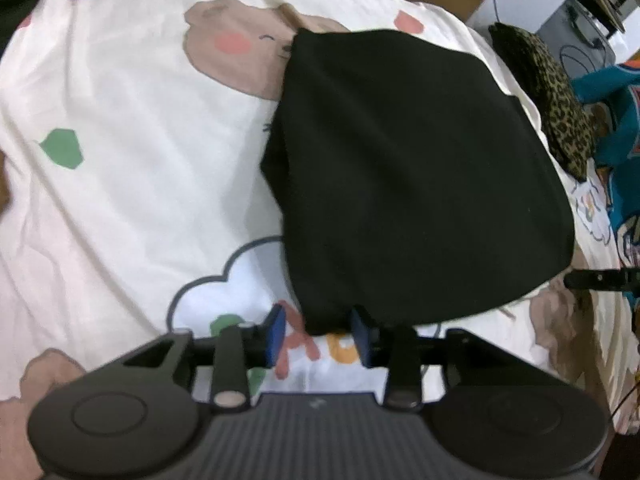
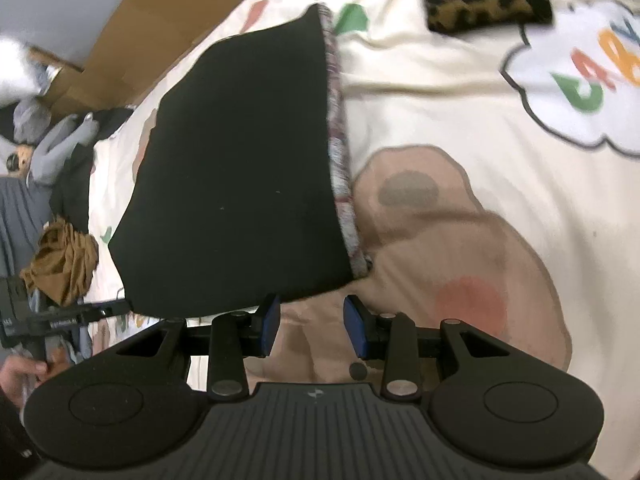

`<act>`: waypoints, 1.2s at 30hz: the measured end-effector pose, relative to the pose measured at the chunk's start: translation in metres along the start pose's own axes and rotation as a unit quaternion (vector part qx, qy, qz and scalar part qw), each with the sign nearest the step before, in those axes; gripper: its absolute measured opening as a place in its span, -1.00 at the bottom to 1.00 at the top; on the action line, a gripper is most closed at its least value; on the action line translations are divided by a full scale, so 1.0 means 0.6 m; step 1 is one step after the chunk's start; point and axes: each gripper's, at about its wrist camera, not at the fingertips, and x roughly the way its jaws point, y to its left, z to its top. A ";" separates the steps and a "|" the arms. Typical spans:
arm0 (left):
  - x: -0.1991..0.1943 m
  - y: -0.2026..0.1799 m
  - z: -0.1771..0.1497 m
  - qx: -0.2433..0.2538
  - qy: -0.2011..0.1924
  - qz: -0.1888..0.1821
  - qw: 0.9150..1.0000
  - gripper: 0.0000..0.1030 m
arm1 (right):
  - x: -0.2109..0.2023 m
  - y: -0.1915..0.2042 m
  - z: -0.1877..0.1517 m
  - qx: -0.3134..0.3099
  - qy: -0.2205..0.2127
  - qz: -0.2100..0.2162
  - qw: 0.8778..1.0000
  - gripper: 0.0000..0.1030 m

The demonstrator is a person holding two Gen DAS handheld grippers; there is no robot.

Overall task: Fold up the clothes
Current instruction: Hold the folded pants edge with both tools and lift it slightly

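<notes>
A black, smooth-knit garment [image 1: 416,176] lies folded into a compact rectangle on the cream cartoon-print bedsheet [image 1: 132,128], over the printed brown bear and the white cloud, toward the bed's right edge as the left wrist camera sees it. It looks flat and squared, which suggests the fold is close to finished.

The left gripper [image 1: 319,330] sits at the garment's near corner with its blue-padded fingers [image 1: 276,330] parted fairly wide; a lobe of black cloth lies between them, but the pads stand clear of it, so I judge nothing is clamped. That placement suits either letting the corner go or taking it up for one more fold.

The right gripper [image 2: 311,326] sits just off another edge of the black garment [image 2: 240,176], its fingers also spread and holding nothing, only the bear print showing between them. A strip of grey-and-maroon patterned fabric [image 2: 338,152] peeks out along the garment's edge there, probably an inner layer not quite covered.

A leopard-print cloth [image 1: 548,100] lies at the bed's far right edge, likely waiting its turn.
</notes>
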 end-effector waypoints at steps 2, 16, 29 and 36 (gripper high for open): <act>0.007 0.000 0.005 0.005 -0.001 0.002 1.000 -0.20 | 0.000 -0.012 -0.001 0.026 -0.009 0.006 1.000 -0.19; 0.024 -0.002 0.001 0.002 -0.013 -0.009 1.000 -0.24 | 0.040 -0.096 -0.009 0.211 -0.041 0.105 0.971 -0.29; 0.016 0.002 0.005 -0.008 -0.024 -0.028 0.999 -0.84 | 0.012 -0.076 0.000 0.174 -0.049 0.120 0.976 -0.77; 0.023 0.008 0.009 -0.020 -0.010 -0.054 0.998 -0.45 | 0.052 -0.101 -0.013 0.222 -0.031 0.136 0.965 -0.37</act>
